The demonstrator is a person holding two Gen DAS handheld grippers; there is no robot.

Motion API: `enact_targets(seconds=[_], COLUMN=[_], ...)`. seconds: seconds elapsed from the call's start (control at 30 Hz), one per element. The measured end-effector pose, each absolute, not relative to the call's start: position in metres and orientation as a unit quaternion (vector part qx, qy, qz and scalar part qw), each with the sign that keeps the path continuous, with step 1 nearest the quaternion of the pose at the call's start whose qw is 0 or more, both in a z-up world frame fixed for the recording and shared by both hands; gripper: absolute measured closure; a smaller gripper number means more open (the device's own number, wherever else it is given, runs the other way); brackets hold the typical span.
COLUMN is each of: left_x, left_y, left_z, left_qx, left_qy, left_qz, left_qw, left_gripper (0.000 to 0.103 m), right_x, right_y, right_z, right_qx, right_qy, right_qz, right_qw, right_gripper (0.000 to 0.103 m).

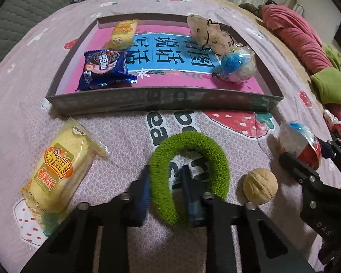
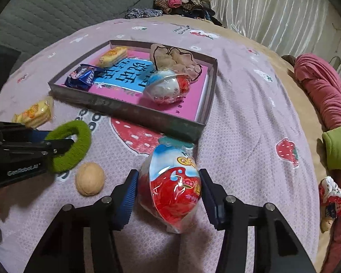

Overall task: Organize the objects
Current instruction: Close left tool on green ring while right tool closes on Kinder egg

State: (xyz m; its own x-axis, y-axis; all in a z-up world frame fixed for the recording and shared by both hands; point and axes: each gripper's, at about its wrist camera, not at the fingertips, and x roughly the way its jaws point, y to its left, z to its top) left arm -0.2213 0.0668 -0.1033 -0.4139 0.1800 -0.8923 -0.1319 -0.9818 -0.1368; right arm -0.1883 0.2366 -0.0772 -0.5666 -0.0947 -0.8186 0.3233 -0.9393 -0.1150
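- Left wrist view, lower left: a yellow rice-cracker pack [image 1: 56,170] lies on the pink bedsheet [image 1: 116,134].
- Bottom centre: the left gripper [image 1: 166,191] pinches the near rim of the green hair tie [image 1: 188,177], one finger inside the ring, one outside.
- Right of it, a walnut [image 1: 260,186] lies on the sheet.
- Upper centre: the shallow box [image 1: 163,101] holds a blue cookie packet [image 1: 104,68], another cracker pack and a wrapped egg.
- Right wrist view, bottom centre: the right gripper [image 2: 168,186] has its fingers against both sides of the wrapped toy egg [image 2: 175,182], just before the box's near corner.
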Motion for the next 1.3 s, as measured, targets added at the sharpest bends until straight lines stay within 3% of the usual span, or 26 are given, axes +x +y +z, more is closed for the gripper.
enact_targets(seconds=[0.2, 1.3], left_x=[-0.221, -0.163], left_y=[0.062, 0.039], left_z=[-0.103, -0.067], left_qx=[-0.535, -0.495], left_qy=[-0.034, -0.039], left_qz=[0.839, 0.862], left_qw=[0.097, 0.1], left_gripper=[0.091, 0.092], right_x=[-0.186, -0.15], right_y=[0.234, 0.223], right_z=[-0.072, -0.031], right_qx=[0.445, 0.407], right_qy=[0.122, 0.085], right_qz=[-0.878, -0.893], right_qw=[0.126, 0.169], right_gripper=[0.05, 0.05])
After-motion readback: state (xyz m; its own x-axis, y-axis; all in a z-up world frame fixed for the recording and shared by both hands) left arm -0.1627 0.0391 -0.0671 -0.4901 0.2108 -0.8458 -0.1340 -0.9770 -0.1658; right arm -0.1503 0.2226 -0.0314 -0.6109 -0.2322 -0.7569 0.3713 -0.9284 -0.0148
